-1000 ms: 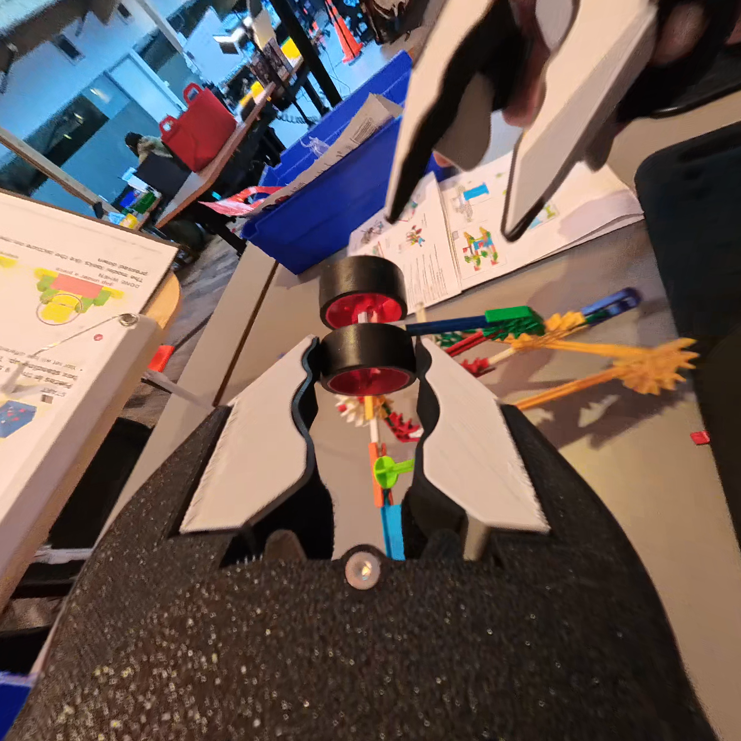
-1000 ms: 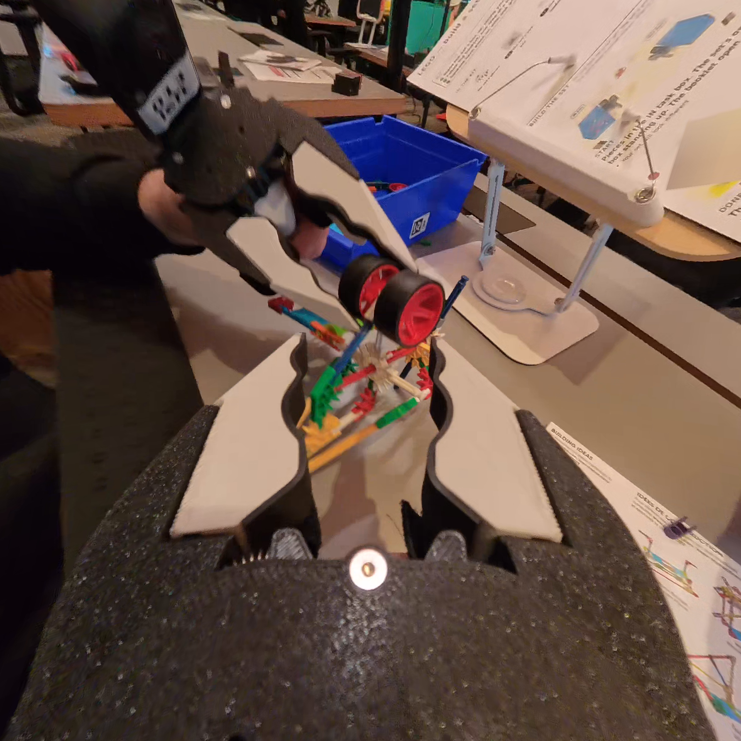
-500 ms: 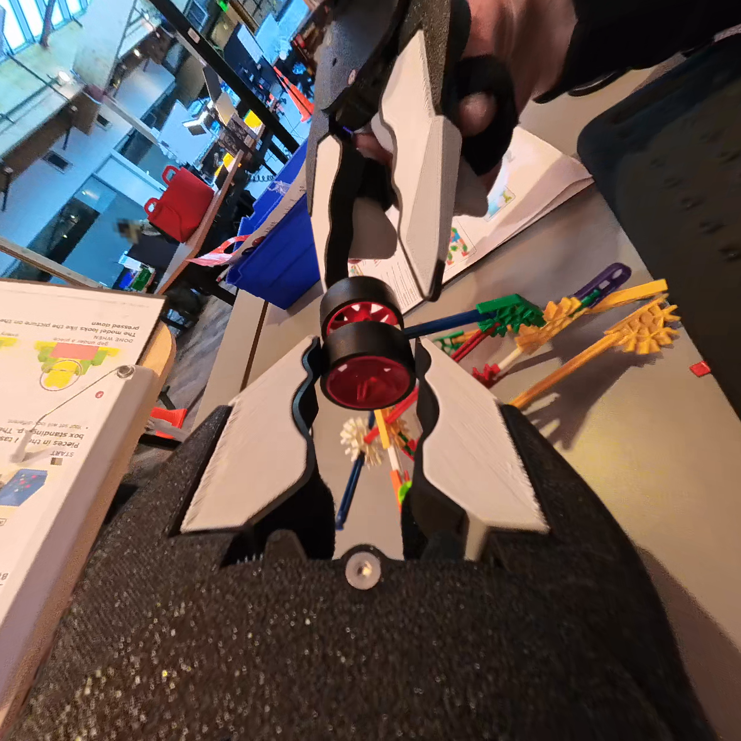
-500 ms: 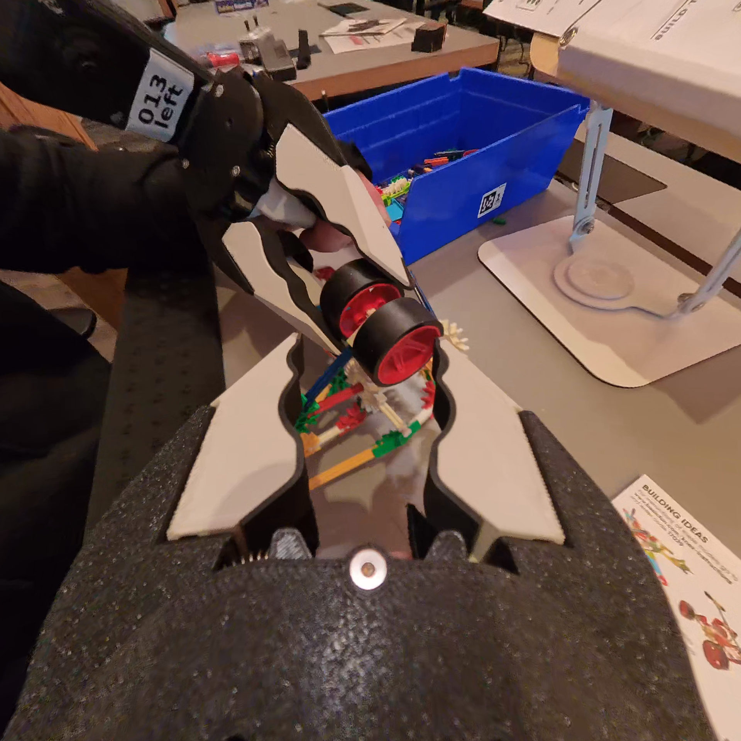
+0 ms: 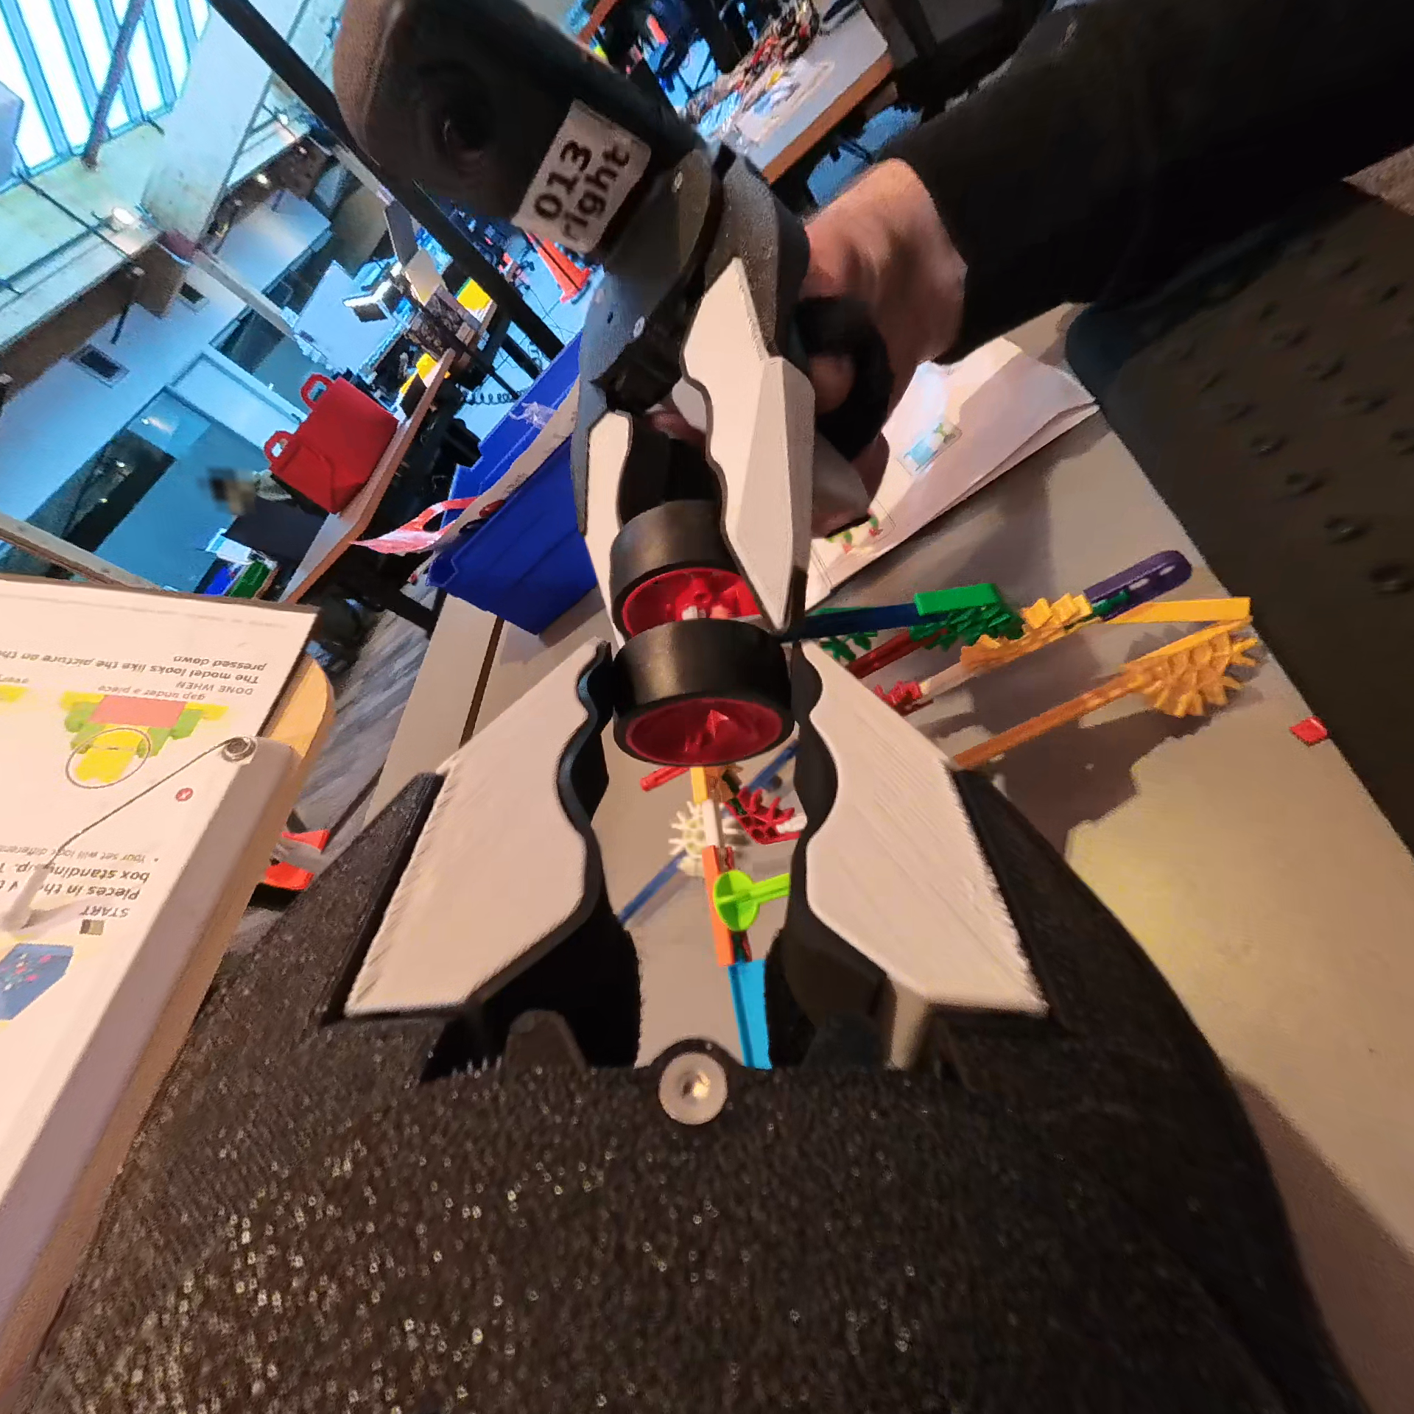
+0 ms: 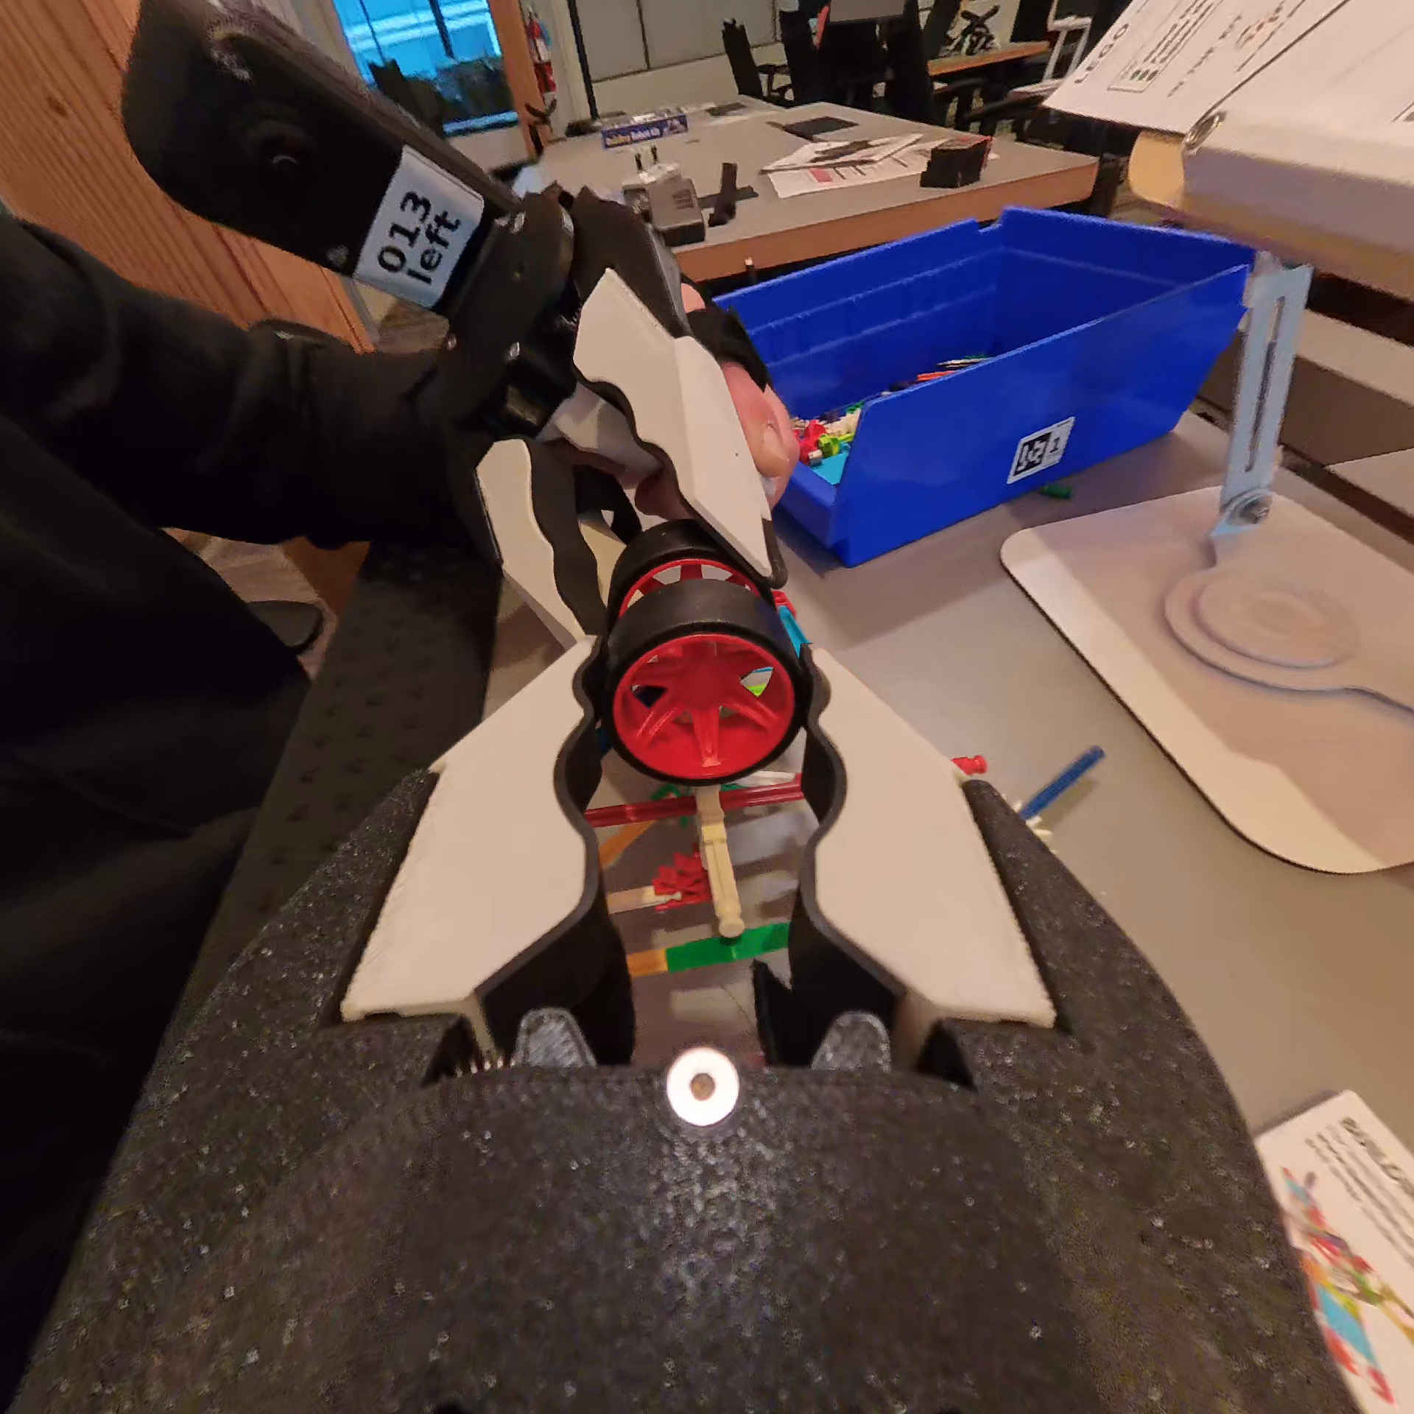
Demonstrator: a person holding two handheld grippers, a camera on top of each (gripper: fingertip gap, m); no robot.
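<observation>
two black wheels (image 5: 700, 685) on one axle are gripped: near one by the left hand-held gripper (image 5: 700, 689), far one now clamped by the right hand-held gripper (image 6: 700, 689), rod model (image 5: 1033, 650) hanging over the bench (image 5: 1148, 880).

Two wheels sit side by side on one axle above the table (image 6: 956, 689): the near wheel (image 6: 704, 689) between the right gripper (image 6: 700, 658) fingers, the far wheel (image 6: 673, 558) between the left gripper (image 6: 666, 570) fingers. A rod model (image 5: 1018, 643) lies below; a bin (image 6: 995, 398) stands behind, a stand base (image 6: 1224, 673) to its right
</observation>
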